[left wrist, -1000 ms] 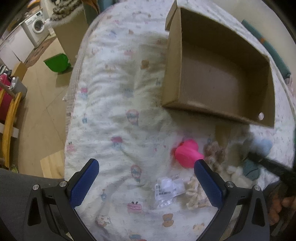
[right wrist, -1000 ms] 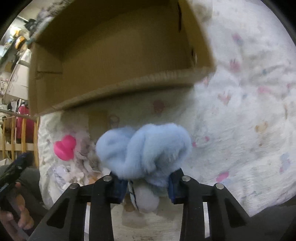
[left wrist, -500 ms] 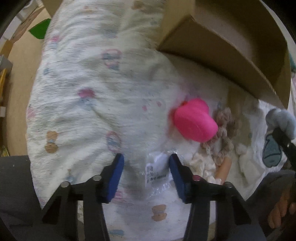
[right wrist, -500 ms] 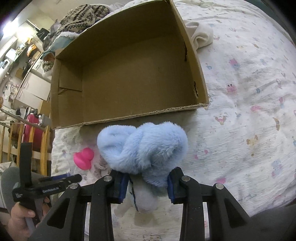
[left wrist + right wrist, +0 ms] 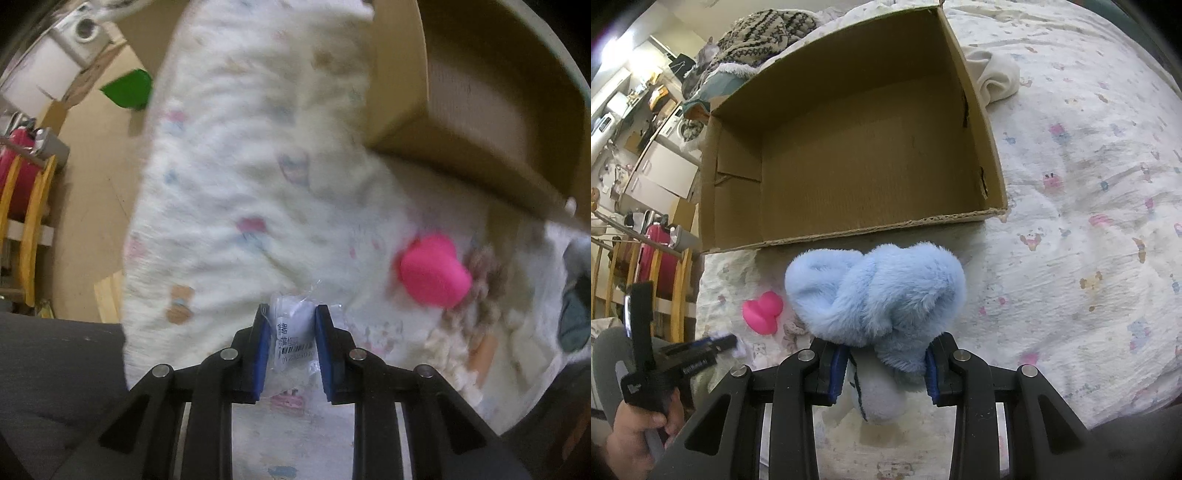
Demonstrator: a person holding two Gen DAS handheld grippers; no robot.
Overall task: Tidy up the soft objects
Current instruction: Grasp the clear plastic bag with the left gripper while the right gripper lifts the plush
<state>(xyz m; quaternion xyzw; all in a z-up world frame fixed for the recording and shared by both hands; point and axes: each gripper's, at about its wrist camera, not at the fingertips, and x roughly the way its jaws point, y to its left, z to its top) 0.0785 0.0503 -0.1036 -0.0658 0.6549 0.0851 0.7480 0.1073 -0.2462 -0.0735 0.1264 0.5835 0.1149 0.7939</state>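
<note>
Fluffy pale-blue plush toy [image 5: 875, 291], folded, rounded lobes

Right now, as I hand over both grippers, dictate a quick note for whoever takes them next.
Left gripper: jaws have just been closing, now pinching the clear plastic packet with a barcode label on the printed blanket.
Right gripper: shut on the light blue plush toy, held just short of the cardboard box.
Done: nothing shows inside the box.
Left: drop in the plush and the packet, then the pink heart-shaped toy and the beige and brown fuzzy pieces beside it.
</note>
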